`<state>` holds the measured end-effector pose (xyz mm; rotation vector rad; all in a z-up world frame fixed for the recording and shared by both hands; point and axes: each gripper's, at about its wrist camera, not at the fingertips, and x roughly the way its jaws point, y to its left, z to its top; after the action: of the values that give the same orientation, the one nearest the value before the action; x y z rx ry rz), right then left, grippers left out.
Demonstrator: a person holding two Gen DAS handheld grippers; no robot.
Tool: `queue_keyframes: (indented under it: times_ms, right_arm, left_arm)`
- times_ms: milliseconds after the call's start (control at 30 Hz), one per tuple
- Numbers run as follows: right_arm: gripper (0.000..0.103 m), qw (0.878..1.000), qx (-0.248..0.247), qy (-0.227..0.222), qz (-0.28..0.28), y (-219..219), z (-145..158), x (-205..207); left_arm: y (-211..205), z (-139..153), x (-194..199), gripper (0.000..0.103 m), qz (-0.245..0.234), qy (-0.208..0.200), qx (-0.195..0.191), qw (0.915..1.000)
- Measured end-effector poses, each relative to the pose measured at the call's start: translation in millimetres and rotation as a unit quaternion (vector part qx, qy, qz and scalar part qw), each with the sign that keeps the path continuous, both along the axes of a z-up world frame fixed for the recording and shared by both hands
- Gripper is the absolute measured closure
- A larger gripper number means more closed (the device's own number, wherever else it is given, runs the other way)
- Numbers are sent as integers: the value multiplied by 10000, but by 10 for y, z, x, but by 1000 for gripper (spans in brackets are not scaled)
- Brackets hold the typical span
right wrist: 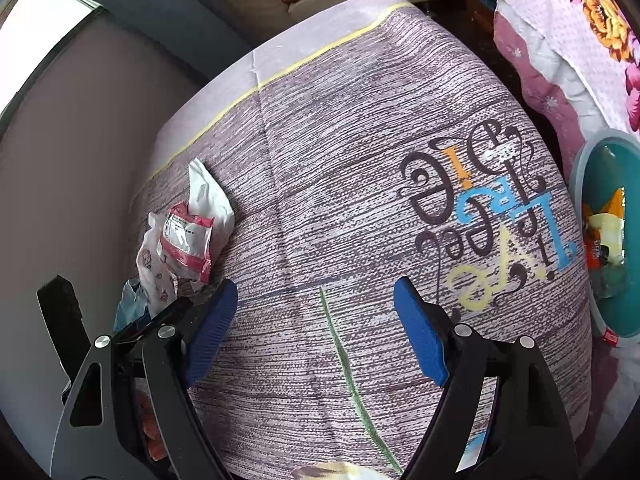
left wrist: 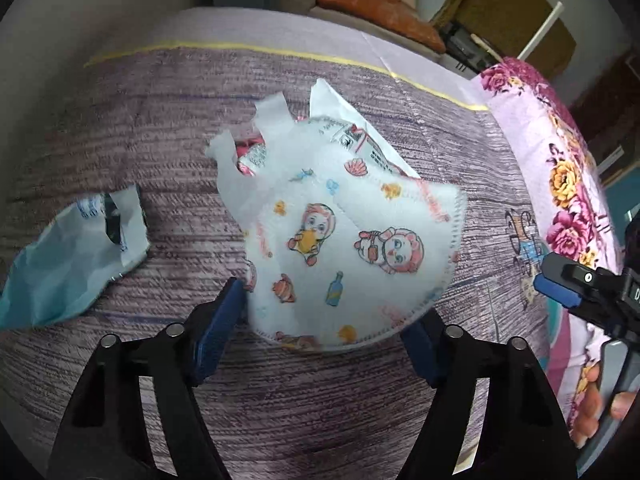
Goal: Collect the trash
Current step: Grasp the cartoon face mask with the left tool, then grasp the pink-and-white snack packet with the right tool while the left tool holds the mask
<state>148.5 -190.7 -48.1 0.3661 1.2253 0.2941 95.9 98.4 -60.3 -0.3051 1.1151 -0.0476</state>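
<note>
With the mask (left wrist: 352, 248) lying between their wide-open pads, the left tongs (left wrist: 324, 328) grip nothing. Closing comes next. The right tongs (right wrist: 316, 328) gape empty above the table (right wrist: 360, 140).

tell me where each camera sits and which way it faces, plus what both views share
Left wrist: sits on the left gripper, looking down along its open jaws at the white cartoon-printed face mask between them; the right gripper and a hand show at the right edge.
Right wrist: sits on the right gripper, facing bare purple wood-print tablecloth between open jaws, teal bin at right.
Shared: the tablecloth, the mask pile with its pink-and-white wrapper, and the floral quilt.
</note>
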Motion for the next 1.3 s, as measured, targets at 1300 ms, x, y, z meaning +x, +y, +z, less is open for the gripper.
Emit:
queue_keyframes:
  times_ms: [1300]
  right_arm:
    - [41,9467,-392,-394,3172,2068,-201,769]
  left_arm:
    - [738,225,-229,101,-89,-366,-511,9980]
